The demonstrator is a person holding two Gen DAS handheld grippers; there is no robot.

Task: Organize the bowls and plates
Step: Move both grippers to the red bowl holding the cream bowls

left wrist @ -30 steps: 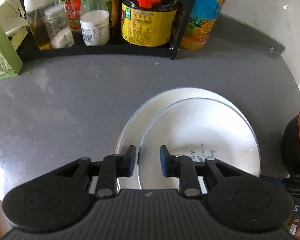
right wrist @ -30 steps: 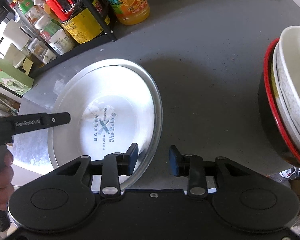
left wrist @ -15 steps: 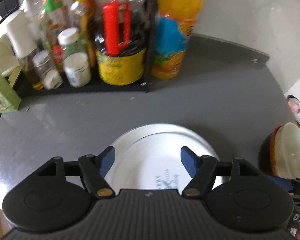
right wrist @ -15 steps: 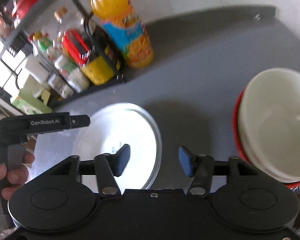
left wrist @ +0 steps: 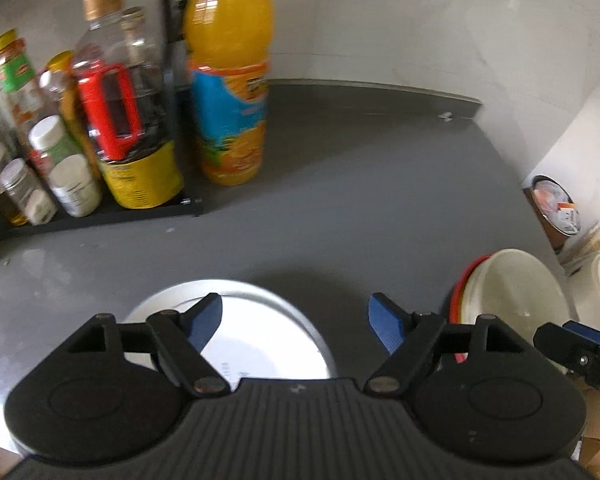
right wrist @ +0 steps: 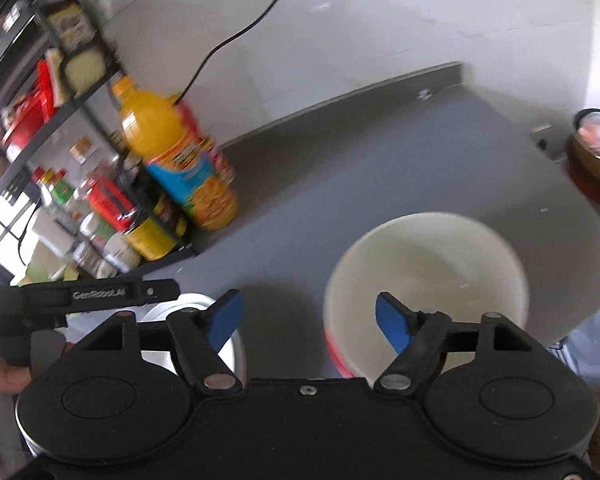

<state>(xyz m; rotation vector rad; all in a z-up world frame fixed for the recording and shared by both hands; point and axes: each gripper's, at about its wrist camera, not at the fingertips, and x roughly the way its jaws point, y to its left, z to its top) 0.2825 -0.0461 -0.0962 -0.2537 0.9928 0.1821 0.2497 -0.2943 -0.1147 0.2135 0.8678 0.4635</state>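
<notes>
Grey table [left wrist: 360,184]: stacked plates [left wrist: 260,332] at near edge, below left gripper [left wrist: 296,316], fingers spread wide, empty. Stacked bowls [right wrist: 428,280], white over red, under right gripper [right wrist: 310,314], fingers likewise apart, empty. Orange juice bottle [left wrist: 230,80] beside rack.

Stacked silver plates [left wrist: 260,320] lay flat on the grey counter; well apart to their right, a white bowl [right wrist: 424,272] sat upright, nested in a red-rimmed bowl [left wrist: 462,284].
</notes>
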